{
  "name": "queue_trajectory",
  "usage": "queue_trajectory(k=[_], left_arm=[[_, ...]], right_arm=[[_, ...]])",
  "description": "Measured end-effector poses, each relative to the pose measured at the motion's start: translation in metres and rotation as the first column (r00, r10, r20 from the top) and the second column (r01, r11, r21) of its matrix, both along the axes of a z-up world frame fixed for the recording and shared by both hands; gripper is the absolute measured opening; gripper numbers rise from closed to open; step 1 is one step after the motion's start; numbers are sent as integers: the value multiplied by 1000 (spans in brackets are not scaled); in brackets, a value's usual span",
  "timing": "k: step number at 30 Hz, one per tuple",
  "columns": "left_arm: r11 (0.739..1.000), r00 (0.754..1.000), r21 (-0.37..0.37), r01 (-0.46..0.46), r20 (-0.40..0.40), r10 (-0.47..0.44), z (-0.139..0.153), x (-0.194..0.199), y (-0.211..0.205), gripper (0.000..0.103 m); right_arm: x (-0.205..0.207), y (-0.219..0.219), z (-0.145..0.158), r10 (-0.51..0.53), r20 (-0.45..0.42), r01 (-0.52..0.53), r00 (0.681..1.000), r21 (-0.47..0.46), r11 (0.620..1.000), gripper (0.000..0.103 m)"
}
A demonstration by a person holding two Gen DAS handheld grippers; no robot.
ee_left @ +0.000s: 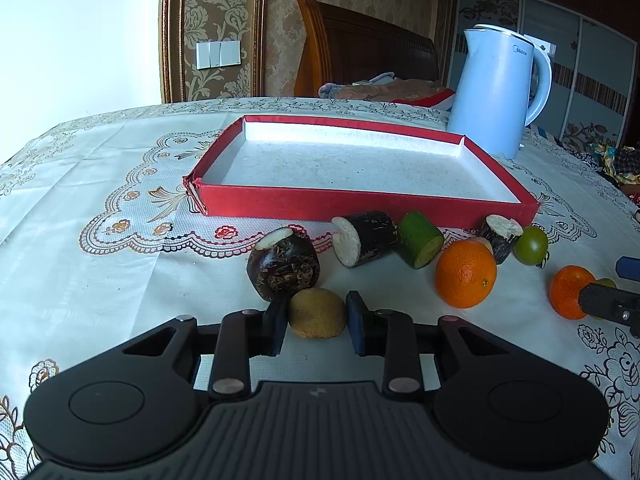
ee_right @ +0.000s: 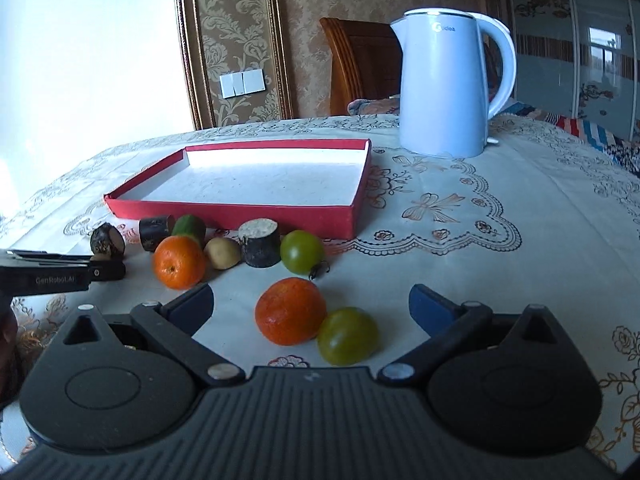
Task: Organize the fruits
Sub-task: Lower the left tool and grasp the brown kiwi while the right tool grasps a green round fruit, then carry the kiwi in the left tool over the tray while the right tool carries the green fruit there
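Note:
My left gripper (ee_left: 317, 320) is shut on a small yellow-brown fruit (ee_left: 317, 313) that rests on the tablecloth, just in front of a dark cane piece (ee_left: 284, 264). Behind them lies the empty red tray (ee_left: 360, 204). My right gripper (ee_right: 311, 304) stands open low over the cloth, with an orange (ee_right: 291, 311) and a green tomato (ee_right: 347, 335) between its fingers, neither touched by the pads. In the right wrist view the left gripper (ee_right: 108, 270) shows at the far left edge.
In front of the tray (ee_right: 224, 216) lie two more cane pieces (ee_left: 366, 238) (ee_left: 500, 236), a green cut piece (ee_left: 420, 244), a large orange (ee_left: 466, 272), a green tomato (ee_left: 531, 245) and another yellow-brown fruit (ee_right: 222, 253). A pale blue kettle (ee_right: 440, 88) stands at the tray's back right.

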State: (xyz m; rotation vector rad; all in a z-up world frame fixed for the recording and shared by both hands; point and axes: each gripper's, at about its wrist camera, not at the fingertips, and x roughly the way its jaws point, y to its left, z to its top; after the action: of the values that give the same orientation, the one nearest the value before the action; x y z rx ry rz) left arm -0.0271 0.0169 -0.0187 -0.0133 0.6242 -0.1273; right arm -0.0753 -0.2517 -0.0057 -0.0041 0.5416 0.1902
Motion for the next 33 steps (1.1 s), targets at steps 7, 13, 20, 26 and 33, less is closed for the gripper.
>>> queue_trajectory(k=[7,13,20,26,33], left_arm=[[1000,1000,-2,0,0,0,0,0,0,30],[1000,1000,3,0,1,0,-1,0,0,31],[1000,1000,7,1,2,-1,-1,-1,-1,31],[1000,1000,9,1,2,-1,-1,0,-1,30],[1000,1000,-3,17,6,-17,-1,-2,-1,31]], right_arm=[[-17,-13,5,33,7,-32,999,-58,998,95],[-27,-25,7,45,19,-42,999,-130,991,88],[-1,-16,-10,79,-59,-86,995,-139,987,66],[-1,-14,-14,116,-66,-123,991,-110,986,45],[-2,-21,-14,87,-62,-91,994,-71,993,31]])
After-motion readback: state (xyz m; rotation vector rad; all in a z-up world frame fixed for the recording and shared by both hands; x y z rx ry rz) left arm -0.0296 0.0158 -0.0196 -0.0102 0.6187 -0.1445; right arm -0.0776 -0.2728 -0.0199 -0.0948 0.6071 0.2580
